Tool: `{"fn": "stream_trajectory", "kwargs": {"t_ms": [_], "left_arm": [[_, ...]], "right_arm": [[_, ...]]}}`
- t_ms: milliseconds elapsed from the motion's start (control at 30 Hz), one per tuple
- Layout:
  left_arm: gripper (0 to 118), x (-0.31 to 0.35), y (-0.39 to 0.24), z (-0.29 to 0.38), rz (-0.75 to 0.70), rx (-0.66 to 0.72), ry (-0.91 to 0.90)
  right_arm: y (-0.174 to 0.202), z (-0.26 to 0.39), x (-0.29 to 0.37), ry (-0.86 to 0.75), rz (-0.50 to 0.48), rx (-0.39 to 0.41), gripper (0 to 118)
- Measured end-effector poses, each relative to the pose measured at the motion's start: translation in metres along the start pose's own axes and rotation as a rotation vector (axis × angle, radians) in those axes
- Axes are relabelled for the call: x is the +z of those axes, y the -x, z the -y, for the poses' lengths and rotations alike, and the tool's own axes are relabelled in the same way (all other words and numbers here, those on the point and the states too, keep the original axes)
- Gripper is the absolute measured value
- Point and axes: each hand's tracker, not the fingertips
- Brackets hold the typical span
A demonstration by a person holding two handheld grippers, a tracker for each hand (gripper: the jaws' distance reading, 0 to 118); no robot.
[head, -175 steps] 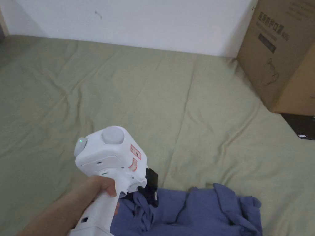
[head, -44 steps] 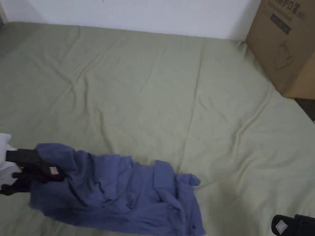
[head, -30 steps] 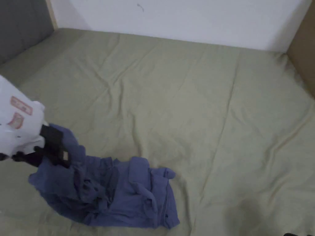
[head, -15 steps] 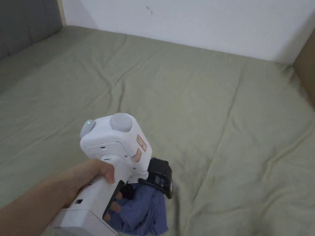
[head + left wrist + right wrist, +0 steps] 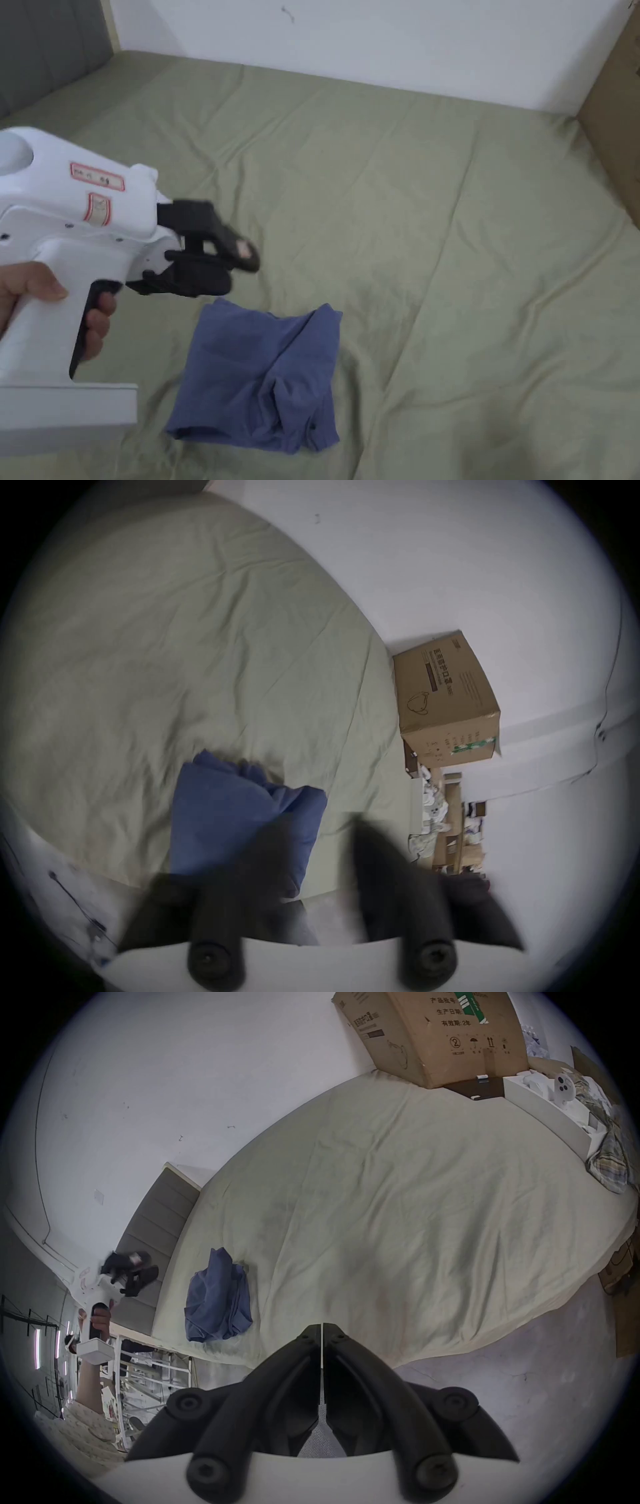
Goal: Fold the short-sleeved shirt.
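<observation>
Released since earlier, blue shirt (image 5: 259,375) lies roughly folded on bed (image 5: 437,219); left hand-held gripper (image 5: 234,262) open, empty, so folding looks nearly done.

left gripper (image 5: 318,830) jaws apart, empty | blue shirt (image 5: 239,812) folded on green sheet (image 5: 173,653)

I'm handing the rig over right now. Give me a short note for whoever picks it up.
Left gripper: open, empty, raised above the bed, just off the shirt's far left corner.
Right gripper: shut, empty, held off the bed's near edge.
Shirt: blue, lying near the bed's front edge in a rough rectangle, free of both grippers.
Done: shirt folded into a compact bundle.
Left: edges look uneven and bunched on the right; neaten if a tidy fold is wanted.
</observation>
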Motion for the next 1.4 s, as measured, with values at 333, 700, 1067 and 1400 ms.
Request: {"fn": "stream_trajectory", "kwargs": {"t_ms": [333, 700, 1067, 1400], "left_arm": [[0, -0.114, 0.035, 0.044, -0.057, 0.054, 0.212], [0, -0.188, 0.018, 0.082, -0.052, 0.054, 0.345], [0, -0.102, -0.003, 0.075, 0.176, -0.032, 0.267], [0, 0.009, 0.100, 0.030, -0.041, 0.134, -0.018]], "right_arm": [[0.003, 0.000, -0.003, 0.013, -0.007, 0.007, 1], [0.006, -0.004, 0.012, -0.023, 0.016, -0.002, 1], [0.060, -0.041, -0.019, -0.048, -0.089, 0.115, 1], [0.156, -0.043, -0.191, 0.245, -0.352, 0.199, 1]]}}
